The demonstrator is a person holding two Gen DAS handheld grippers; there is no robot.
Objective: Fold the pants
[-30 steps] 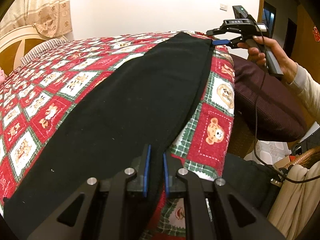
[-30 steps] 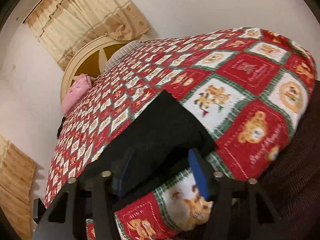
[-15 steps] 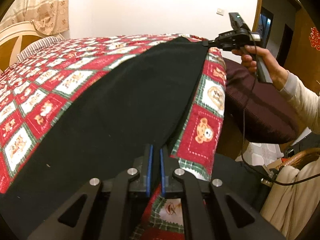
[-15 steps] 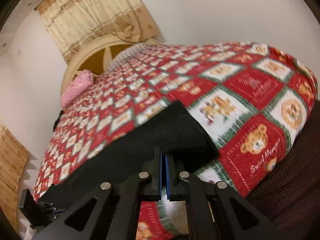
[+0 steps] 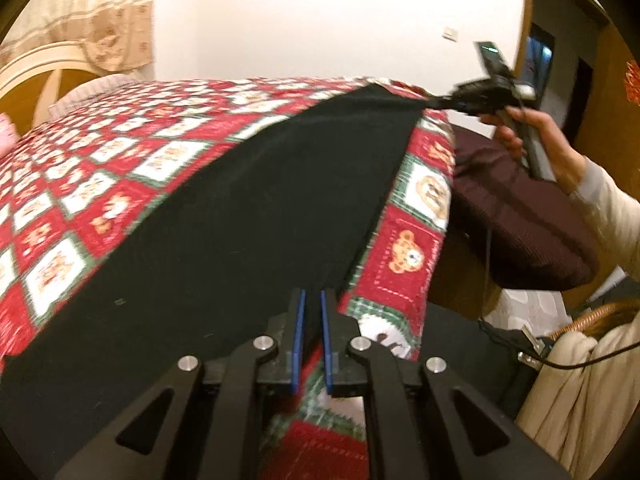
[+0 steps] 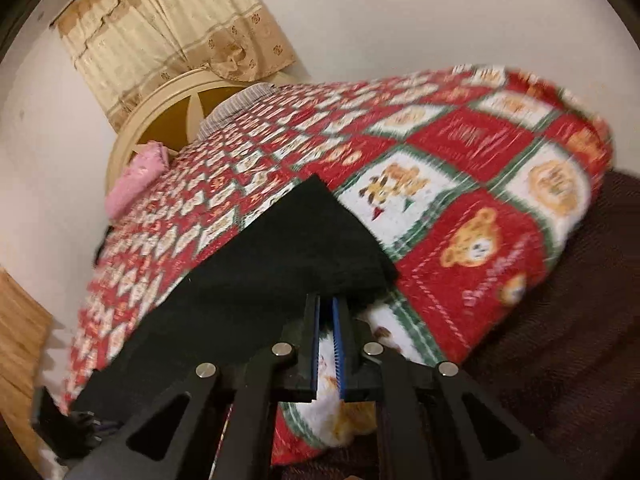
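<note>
Pants [image 5: 240,216] lie stretched lengthwise along the bed edge, pinched at both ends.

Black and plain, the pants run as one long band over the red, green and white bear-print quilt [image 5: 416,248], their long axis reaching from the left gripper [image 5: 311,336] at the near end to the right gripper [image 5: 444,101] at the far corner, close to the quilt's edge. Left gripper's blue pads are nearly together, clamped on the near hem. Right gripper [image 6: 327,344], seen from its own camera, has its pads pressed close on the other end of the pants [image 6: 280,264], which looks thick and folded there. A woven basket [image 5: 592,316] at lower right has pale cloth [image 5: 580,392] draped over it.
</note>
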